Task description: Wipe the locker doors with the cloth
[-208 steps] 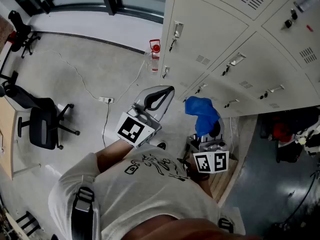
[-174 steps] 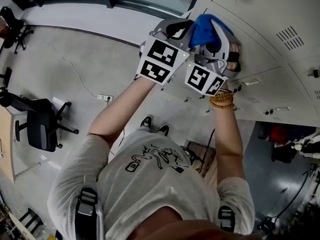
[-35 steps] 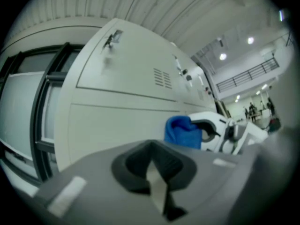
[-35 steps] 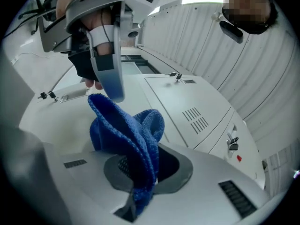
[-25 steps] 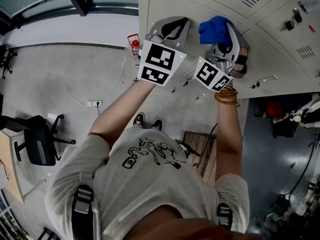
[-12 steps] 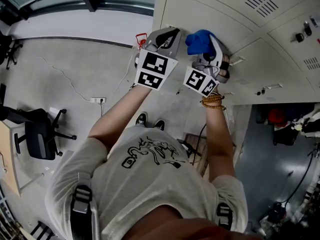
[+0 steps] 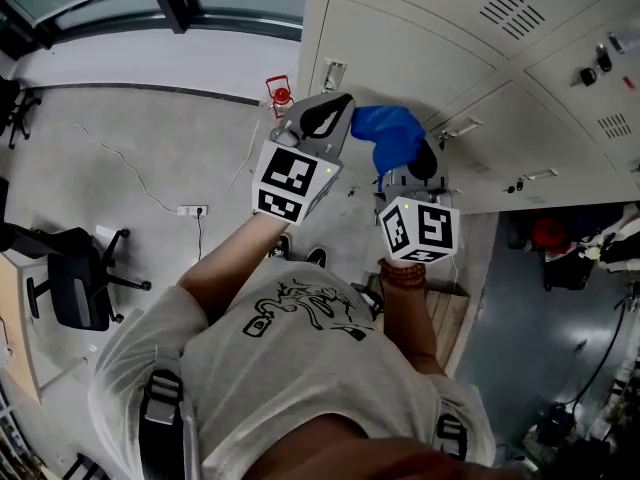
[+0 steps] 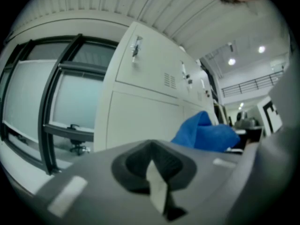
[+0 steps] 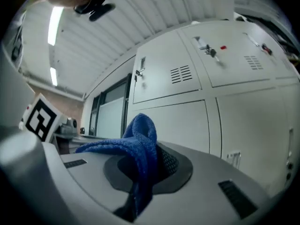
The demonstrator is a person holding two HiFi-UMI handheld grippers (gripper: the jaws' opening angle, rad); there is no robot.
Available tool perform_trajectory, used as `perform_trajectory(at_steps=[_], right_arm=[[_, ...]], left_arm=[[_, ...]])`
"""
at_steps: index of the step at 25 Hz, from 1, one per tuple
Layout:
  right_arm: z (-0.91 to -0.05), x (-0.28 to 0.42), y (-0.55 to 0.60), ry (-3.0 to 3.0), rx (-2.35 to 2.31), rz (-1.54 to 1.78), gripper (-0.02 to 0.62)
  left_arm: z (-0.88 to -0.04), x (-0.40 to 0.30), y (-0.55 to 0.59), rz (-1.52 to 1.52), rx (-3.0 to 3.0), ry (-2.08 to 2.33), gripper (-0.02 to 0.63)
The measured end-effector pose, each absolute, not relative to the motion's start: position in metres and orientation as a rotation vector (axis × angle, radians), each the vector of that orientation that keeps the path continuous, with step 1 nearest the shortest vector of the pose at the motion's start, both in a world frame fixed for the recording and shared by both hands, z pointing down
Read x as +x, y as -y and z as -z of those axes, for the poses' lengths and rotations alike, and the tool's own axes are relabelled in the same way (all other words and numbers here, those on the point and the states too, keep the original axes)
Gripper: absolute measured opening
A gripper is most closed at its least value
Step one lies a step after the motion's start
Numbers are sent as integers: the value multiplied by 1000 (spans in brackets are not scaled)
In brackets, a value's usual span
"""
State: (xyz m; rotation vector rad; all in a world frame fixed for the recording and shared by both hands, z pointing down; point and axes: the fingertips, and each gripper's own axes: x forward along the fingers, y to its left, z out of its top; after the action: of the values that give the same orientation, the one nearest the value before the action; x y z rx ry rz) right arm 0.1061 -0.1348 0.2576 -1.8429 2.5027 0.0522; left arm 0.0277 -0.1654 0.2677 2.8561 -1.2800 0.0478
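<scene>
The blue cloth (image 7: 388, 135) is bunched in my right gripper (image 7: 407, 156), whose jaws are shut on it; in the right gripper view the cloth (image 9: 136, 145) hangs folded between the dark pads. It is held just in front of a pale grey locker door (image 7: 405, 53), and I cannot tell whether it touches. Beside it on the left, my left gripper (image 7: 322, 120) points at the same bank of lockers. Its jaws are shut with nothing in them (image 8: 153, 170). The left gripper view shows the cloth (image 8: 206, 132) at the right and locker doors (image 8: 140, 102) ahead.
A red bottle (image 7: 278, 95) stands on the floor by the locker corner. A black office chair (image 7: 76, 274) is at the left, with a cable and power strip (image 7: 188, 210) on the floor. A wooden board (image 7: 443, 314) lies by the locker base. Latches (image 7: 456, 129) stick out from the doors.
Both grippers have come down and in toward my body from the upper locker door. The cloth stays in the right gripper, now lower on the door.
</scene>
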Motion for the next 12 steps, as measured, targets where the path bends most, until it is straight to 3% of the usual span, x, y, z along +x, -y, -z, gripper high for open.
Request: perform_trajectory(at_steps=[4,12], right_arm=[[-265,96,90,-2453,-1710,201,29],[-256,92,85,-2499,-1691,115,29]], left_arm=[[-271,17,132,-48,2869,1300,2],[-272,20,127,-15,2868,1264,2]])
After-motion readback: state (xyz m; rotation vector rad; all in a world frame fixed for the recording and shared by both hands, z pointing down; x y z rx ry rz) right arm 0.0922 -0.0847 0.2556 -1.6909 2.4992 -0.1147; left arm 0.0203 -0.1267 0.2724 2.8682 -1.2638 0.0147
